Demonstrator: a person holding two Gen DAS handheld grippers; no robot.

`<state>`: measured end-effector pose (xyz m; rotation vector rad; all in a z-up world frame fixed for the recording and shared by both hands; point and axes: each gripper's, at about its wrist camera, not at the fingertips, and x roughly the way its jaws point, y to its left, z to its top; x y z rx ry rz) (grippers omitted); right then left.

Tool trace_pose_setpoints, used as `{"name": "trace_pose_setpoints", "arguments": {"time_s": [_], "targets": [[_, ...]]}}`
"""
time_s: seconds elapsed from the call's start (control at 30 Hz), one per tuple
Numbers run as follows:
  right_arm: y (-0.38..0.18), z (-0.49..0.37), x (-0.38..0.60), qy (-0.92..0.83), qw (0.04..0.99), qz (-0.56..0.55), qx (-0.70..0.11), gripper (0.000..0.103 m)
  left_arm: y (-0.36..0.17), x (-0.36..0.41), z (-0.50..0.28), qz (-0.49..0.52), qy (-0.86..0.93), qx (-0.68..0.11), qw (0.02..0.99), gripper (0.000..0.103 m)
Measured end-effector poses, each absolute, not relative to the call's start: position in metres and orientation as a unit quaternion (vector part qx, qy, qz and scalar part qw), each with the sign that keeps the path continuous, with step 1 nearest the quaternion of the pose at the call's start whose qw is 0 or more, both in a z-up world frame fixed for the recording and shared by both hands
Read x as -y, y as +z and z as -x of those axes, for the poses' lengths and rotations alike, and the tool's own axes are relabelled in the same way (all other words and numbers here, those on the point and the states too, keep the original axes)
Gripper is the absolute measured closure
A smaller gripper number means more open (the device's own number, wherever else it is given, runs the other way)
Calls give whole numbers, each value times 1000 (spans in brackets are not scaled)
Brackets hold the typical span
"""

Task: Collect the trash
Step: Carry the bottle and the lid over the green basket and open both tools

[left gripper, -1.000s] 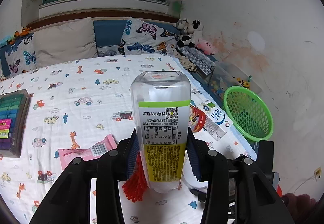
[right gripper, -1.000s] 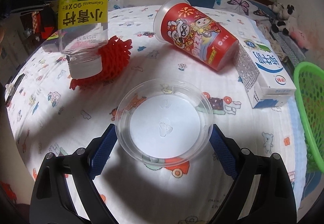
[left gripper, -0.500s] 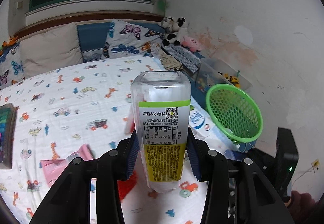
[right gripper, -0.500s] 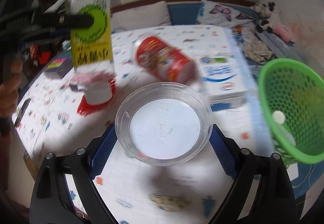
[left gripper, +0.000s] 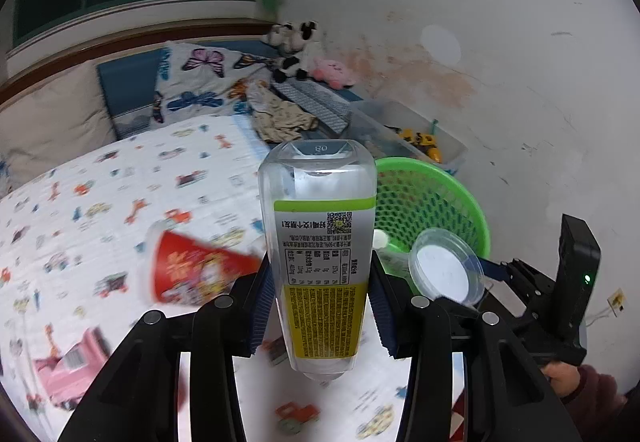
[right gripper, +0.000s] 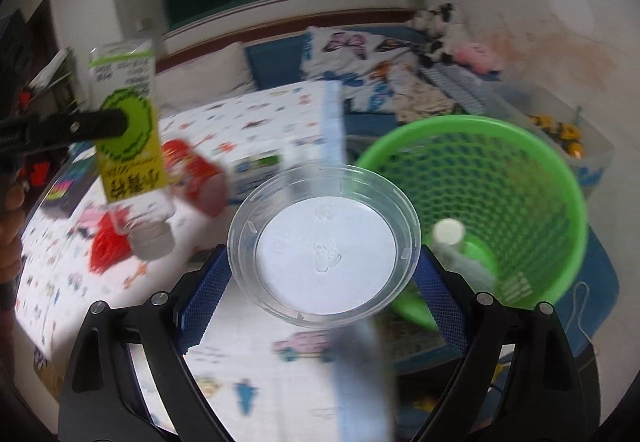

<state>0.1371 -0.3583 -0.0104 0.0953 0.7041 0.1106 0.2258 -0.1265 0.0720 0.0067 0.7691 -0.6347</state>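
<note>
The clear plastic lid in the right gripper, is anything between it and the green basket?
Nothing visible blocks it. The clear lid, clamped in the right gripper, sits beside the green basket's open mouth; only a white-capped bottle lies inside.

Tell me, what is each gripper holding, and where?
Left gripper squeezes the clear plastic bottle with the yellow-green label across its labelled middle. Right gripper clamps the clear round plastic lid by its opposite rim edges.

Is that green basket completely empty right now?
No. In the right wrist view, the green basket already holds a white-capped bottle lying inside it near the bottom.
</note>
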Motion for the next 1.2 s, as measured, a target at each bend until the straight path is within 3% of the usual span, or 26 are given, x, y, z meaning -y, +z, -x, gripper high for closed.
{"name": "trace_pose_setpoints", "arguments": {"time_s": [0.7, 1.2], "targets": [[-37, -167, 444, -38, 928, -65, -364, 10, 76, 258, -274, -25, -350, -360, 864, 60], [-24, -129, 446, -36, 939, -62, -338, 9, 31, 315, -281, -36, -357, -400, 843, 60]]}}
